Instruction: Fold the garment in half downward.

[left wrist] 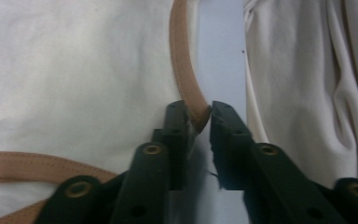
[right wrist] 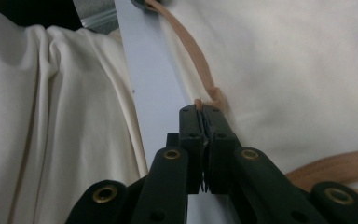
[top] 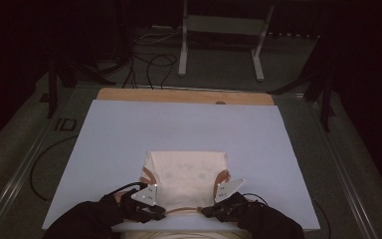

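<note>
A: A dim room, a pale blue table top (top: 129, 134) with a wooden strip along its far edge. What lies on it?

B: One cream fabric garment with tan band trim (top: 186, 174), spread flat at the near middle of the table, its near edge reaching the table's near edge.

A: Why are both grippers down at that near edge?

B: Each takes the tan band (left wrist: 186, 84) at a corner, probably to lift or fold the near edge evenly. The left gripper (left wrist: 199, 112) has the band between its tips, but there is a gap beside it and the jaws look loose, so I judge it parted, not pinching. The right gripper (right wrist: 204, 111) is clamped tight on the band (right wrist: 212, 93).

A: And the count?

B: One garment, two grippers. Cream cloth also hangs just off the near edge, beside the jaws.
</note>
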Action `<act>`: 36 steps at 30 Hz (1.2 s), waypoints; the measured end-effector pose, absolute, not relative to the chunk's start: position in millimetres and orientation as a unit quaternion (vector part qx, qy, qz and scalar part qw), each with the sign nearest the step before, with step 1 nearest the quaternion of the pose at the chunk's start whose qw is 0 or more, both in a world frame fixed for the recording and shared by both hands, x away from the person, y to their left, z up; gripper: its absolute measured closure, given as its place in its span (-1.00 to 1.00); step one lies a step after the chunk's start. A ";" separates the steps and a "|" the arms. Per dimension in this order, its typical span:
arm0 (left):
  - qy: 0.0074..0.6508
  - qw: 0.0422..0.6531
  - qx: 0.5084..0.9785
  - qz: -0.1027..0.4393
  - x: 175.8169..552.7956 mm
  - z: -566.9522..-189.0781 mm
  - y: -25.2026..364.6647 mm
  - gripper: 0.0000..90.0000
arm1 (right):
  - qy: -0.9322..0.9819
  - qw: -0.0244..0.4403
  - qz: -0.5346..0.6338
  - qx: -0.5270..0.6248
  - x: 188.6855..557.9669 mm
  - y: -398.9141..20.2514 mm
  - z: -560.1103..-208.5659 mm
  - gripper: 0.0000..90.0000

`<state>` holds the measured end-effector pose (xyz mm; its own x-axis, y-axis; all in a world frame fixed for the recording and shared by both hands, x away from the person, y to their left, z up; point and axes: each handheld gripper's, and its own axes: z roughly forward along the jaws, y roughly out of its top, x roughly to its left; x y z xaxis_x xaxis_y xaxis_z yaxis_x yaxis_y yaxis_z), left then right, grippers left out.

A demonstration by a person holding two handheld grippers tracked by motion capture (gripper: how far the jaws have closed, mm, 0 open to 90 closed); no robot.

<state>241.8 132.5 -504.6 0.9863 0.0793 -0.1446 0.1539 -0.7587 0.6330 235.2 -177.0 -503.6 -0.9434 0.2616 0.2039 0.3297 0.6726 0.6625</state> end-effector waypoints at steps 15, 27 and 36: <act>0.092 0.391 0.914 -0.056 245.4 -490.5 142.6 -0.16 | -0.912 0.058 -0.382 -0.138 232.9 -175.6 -494.2 0.08; 0.136 0.438 0.889 -0.014 261.2 -473.0 150.0 -1.00 | -0.872 0.004 -0.457 -0.178 254.6 -193.6 -462.1 -0.67; 0.164 0.460 0.872 0.033 279.8 -453.9 160.3 -1.00 | -0.858 -0.052 -0.474 -0.191 273.5 -205.6 -447.6 -0.71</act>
